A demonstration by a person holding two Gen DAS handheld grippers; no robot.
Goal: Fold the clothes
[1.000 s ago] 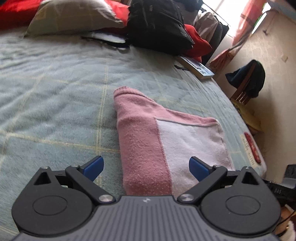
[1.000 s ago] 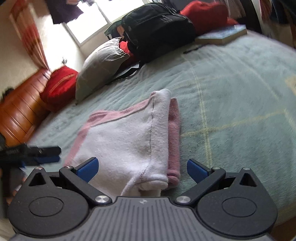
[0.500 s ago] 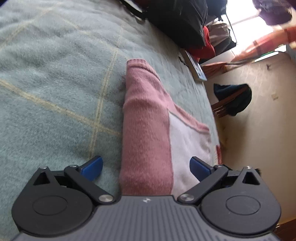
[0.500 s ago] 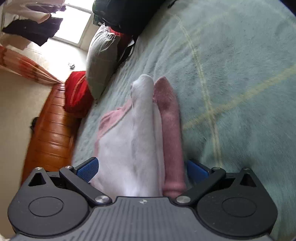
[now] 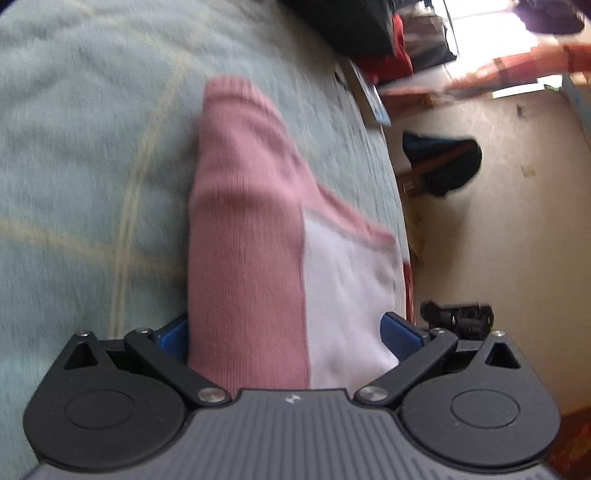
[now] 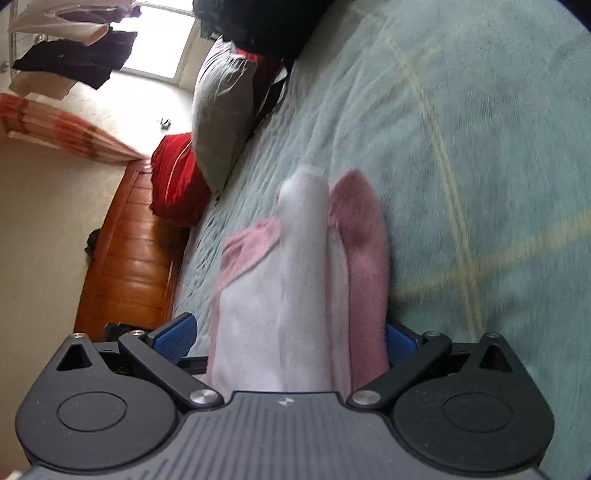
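A folded pink and white garment (image 5: 255, 236) lies on the pale green bedspread (image 5: 74, 155). My left gripper (image 5: 286, 338) is open and straddles the garment's near end, its blue fingertips (image 5: 400, 338) on either side of the cloth. In the right wrist view the same garment (image 6: 295, 280) runs between the open jaws of my right gripper (image 6: 288, 338) from the opposite end; one blue pad (image 6: 173, 334) stands clear on the left, the other is half hidden by the pink fold.
A black backpack (image 6: 258, 22), a grey pillow (image 6: 221, 114) and a red cushion (image 6: 173, 177) sit at the head of the bed. A wooden bed frame (image 6: 125, 266) runs along one side. A chair with dark clothes (image 5: 443, 162) stands past the bed's edge.
Both grippers have tilted and pushed forward onto the garment's ends, so the cloth now sits between the open jaws. The garment has not been lifted.
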